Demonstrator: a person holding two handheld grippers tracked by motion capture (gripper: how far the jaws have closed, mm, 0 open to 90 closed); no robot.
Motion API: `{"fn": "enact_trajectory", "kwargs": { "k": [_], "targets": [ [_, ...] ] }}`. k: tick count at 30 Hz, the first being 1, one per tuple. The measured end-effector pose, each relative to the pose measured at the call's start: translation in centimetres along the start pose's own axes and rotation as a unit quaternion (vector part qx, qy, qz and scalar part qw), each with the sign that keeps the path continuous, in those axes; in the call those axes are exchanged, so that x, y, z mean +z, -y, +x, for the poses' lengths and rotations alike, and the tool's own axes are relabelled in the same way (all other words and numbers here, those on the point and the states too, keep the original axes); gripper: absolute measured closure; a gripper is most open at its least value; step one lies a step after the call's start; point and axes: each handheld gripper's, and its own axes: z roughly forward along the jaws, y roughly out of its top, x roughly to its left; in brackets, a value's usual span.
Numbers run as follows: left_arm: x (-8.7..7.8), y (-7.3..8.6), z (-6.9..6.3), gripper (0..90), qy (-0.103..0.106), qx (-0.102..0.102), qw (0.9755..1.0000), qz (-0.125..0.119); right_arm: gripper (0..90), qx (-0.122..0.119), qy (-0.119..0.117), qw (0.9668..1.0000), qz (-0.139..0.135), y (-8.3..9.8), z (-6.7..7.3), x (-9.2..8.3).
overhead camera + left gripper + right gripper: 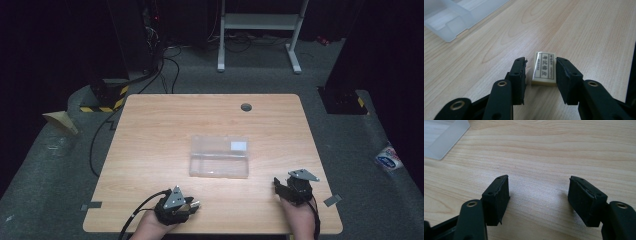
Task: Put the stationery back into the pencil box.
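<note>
1. Eraser (544, 68): small cream block with a printed label on top, lying flat on the table (165, 125) near the person's edge, left of centre. It sits between the left gripper's jaws.
2. Left gripper (541, 72): held low over the near-left table edge (192, 204). Jaws stand either side of the eraser; the one on the right of the left gripper view is against its side, the other stands a sliver off, so the clamp is not complete. Whether the near pad presses cannot be told.
3. Right gripper (539, 195): held at the near-right table edge (276, 184). Jaws parted wide, released, with bare wood between them.
4. Box (219, 156): clear plastic, rectangular, lying mid-table beyond both grippers, well apart from the eraser. A corner of it appears at the upper left of each gripper view (446, 22).
5. Hole (246, 107): round grommet near the far table edge.
6. Floor (50, 165): grey carpet around the table, cables trailing at the left.
</note>
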Motion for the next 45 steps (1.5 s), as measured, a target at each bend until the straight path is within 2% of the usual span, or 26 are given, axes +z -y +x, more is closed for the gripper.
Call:
{"fn": "enact_trajectory", "kwargs": {
  "k": [4,9,12,16,20,26,36,41,44,45],
  "targets": [
    [-0.1,0.1,0.1,60.4,-0.006,-0.002,1.0,-0.006,33.2,0.0,0.0,1.0,0.0,0.0,0.0,0.0],
    [0.2,-0.1,-0.3,59.8,-0.014,0.006,0.9999,-0.007,33.2,0.0,0.0,1.0,0.0,0.0,0.0,0.0],
    [0.4,-0.3,-0.3,60.0,-0.021,0.002,0.9997,-0.008,33.2,0.0,0.0,1.0,0.0,0.0,0.0,0.0],
    [0.4,-0.2,-0.3,66.9,-0.021,0.004,0.9997,-0.009,33.2,0.0,0.0,1.0,0.0,0.0,0.0,0.0],
    [0.3,-0.2,-0.2,67.4,-0.023,0.0,0.9997,-0.011,33.2,0.0,0.0,1.0,0.0,0.0,0.0,0.0],
    [-0.2,-0.2,0.4,67.5,-0.027,-0.016,0.9991,-0.027,33.3,0.0,0.0,1.0,0.0,0.0,0.0,0.0],
    [-0.8,-0.2,0.9,67.8,-0.048,-0.025,0.9976,-0.044,35.3,-0.003,-0.001,1.0,-0.001,0.0,0.1,0.0],
    [-1.3,-0.4,1.4,67.8,-0.062,-0.045,0.9952,-0.061,35.2,-0.007,-0.003,1.0,-0.003,0.0,0.0,0.0],
    [-1.5,-0.6,1.8,67.8,-0.065,-0.061,0.9945,-0.056,35.2,-0.006,-0.003,1.0,-0.002,0.0,0.0,0.0],
    [-1.6,-0.6,2.2,67.8,-0.071,-0.069,0.9935,-0.057,35.2,-0.004,-0.001,1.0,-0.001,0.0,0.1,0.0]
  ]
}}
